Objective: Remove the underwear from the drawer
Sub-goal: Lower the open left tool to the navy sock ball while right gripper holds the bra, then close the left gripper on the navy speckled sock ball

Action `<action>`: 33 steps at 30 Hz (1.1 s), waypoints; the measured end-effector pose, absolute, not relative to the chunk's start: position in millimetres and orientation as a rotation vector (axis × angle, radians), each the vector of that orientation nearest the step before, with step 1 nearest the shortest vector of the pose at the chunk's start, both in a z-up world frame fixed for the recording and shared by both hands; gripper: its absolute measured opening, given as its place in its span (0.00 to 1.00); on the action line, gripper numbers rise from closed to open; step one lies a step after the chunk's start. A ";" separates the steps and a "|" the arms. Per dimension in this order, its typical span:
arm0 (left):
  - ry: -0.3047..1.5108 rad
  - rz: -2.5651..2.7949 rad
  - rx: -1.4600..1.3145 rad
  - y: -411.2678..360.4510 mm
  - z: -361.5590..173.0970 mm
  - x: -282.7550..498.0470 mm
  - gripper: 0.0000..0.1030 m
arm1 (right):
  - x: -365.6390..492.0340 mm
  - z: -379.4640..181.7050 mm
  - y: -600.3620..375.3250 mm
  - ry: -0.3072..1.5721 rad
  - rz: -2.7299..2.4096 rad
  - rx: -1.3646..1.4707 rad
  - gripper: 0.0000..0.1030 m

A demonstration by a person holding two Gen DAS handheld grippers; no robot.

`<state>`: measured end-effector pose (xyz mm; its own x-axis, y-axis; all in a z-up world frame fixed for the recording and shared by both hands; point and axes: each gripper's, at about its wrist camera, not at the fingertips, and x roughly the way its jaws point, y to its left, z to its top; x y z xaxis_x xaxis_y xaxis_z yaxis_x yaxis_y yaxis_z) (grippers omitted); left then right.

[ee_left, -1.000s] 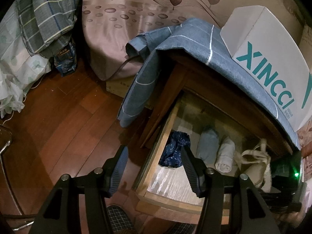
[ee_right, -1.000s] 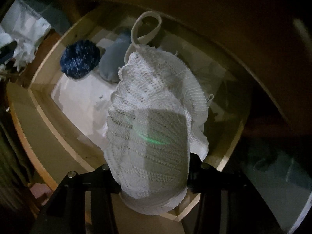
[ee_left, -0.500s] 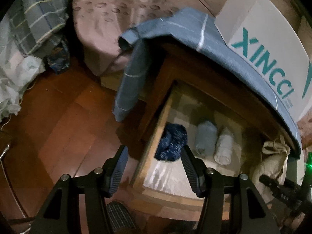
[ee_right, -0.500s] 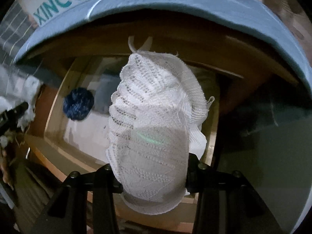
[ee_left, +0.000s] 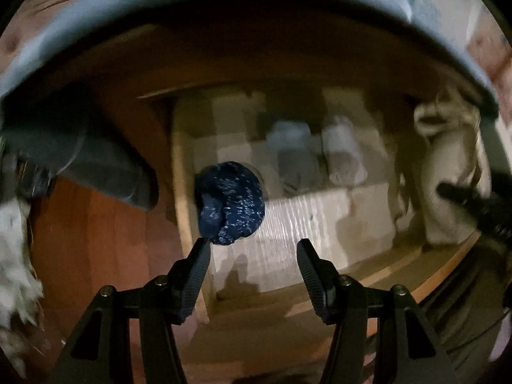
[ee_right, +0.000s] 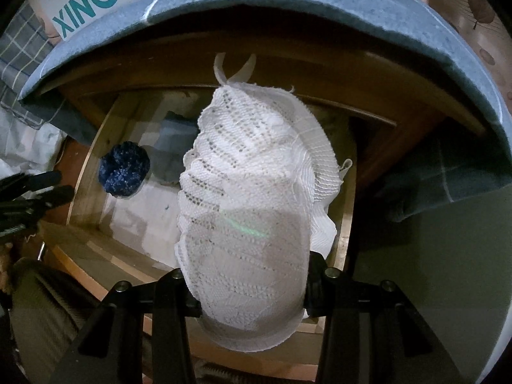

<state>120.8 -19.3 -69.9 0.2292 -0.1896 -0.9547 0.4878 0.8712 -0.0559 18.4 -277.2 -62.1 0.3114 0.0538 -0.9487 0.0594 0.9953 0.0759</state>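
Note:
The wooden drawer (ee_left: pixel 180 172) stands open under the nightstand top. A dark blue speckled rolled piece (ee_left: pixel 230 203) lies at its left end; it also shows in the right wrist view (ee_right: pixel 124 173). My left gripper (ee_left: pixel 252 254) is open and empty, just in front of the blue roll. A pale blue roll (ee_left: pixel 291 156) and a white roll (ee_left: pixel 344 156) lie behind it. My right gripper (ee_right: pixel 251 288) is shut on white lace underwear (ee_right: pixel 252 198), held above the drawer's right end; it also shows in the left wrist view (ee_left: pixel 448 172).
A blue-grey cloth (ee_right: pixel 288 3) drapes over the nightstand top, with a white XINCCI shoe box (ee_right: pixel 128 0) on it. Reddish wood floor (ee_left: pixel 89 240) lies left of the drawer. The drawer's front edge (ee_right: pixel 96 265) is close below both grippers.
My left gripper has swung down and in toward the drawer, up to the blue roll. My right gripper has lifted the white lace underwear up out of the drawer.

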 end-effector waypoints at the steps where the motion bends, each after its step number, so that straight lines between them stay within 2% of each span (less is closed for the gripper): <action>1: 1.273 -0.492 0.308 -23.8 -74.3 125.0 0.56 | 18.6 -62.6 -277.0 1.257 -0.002 0.103 0.39; 16: 1.356 -0.624 0.625 -56.0 -128.0 148.4 0.56 | 18.4 -63.6 -279.6 1.276 -0.002 0.111 0.39; 33: 1.405 -0.648 0.696 -63.4 -154.5 182.8 0.56 | 17.2 -65.9 -269.4 1.282 -0.007 0.096 0.39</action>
